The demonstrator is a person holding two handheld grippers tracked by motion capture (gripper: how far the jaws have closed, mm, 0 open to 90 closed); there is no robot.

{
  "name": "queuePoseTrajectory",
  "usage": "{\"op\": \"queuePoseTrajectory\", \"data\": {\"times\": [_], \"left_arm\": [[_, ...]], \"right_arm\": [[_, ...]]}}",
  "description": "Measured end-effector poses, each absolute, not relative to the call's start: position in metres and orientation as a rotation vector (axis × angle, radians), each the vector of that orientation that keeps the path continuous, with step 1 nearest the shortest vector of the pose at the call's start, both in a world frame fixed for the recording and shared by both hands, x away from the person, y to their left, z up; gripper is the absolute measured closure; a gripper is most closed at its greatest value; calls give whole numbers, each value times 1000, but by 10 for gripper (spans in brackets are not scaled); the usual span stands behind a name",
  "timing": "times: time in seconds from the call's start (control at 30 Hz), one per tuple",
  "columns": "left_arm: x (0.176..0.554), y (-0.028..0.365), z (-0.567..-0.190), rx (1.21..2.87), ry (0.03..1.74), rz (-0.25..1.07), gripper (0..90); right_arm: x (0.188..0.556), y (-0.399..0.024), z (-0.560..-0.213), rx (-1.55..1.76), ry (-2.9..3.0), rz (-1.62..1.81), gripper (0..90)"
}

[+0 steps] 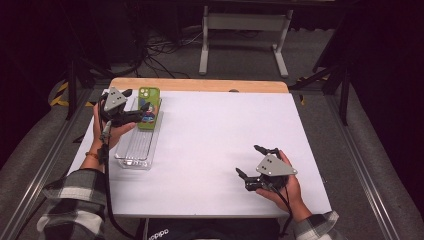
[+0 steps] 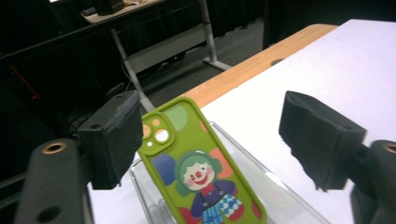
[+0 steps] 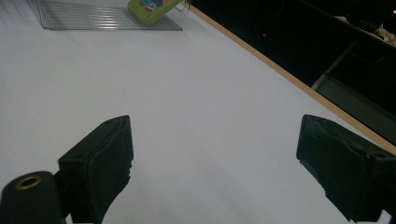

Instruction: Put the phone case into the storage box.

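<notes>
right gripper (image 1: 255, 161): released | left gripper (image 2: 210, 135): released | clear tray (image 1: 131, 159): green phone (image 2: 196, 172) leaning inside

From my remote seat: both claws are matte black, each with a grey three-cornered plate on top, left claw (image 1: 134, 111) upper left, right claw (image 1: 252, 161) lower right. Black cables trail off them. Sleeves are black-and-white plaid flannel, with an orange band on the left wrist.

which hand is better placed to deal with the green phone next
Left, probably. The left gripper hangs open right at the green phone leaning on the clear tray; the right gripper sits open across the table.
</notes>
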State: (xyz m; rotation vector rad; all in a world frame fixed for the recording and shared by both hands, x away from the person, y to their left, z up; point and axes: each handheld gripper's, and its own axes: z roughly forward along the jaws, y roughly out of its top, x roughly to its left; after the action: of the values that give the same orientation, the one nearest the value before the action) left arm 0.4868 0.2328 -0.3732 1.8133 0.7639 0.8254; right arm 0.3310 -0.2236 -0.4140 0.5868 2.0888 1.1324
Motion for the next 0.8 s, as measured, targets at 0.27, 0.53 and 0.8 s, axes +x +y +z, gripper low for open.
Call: {"op": "queuePoseTrajectory", "data": {"times": [0.27, 0.53, 0.8], "left_arm": [[470, 233, -372, 1777, 754, 826, 137], [456, 233, -371, 1731, 737, 803, 101], [445, 231, -370, 1705, 707, 805, 80]], "right_arm": [[333, -224, -414, 595, 2086, 1135, 116], [333, -221, -413, 577, 2075, 1145, 116], [333, -221, -412, 574, 2065, 1146, 116]]}}
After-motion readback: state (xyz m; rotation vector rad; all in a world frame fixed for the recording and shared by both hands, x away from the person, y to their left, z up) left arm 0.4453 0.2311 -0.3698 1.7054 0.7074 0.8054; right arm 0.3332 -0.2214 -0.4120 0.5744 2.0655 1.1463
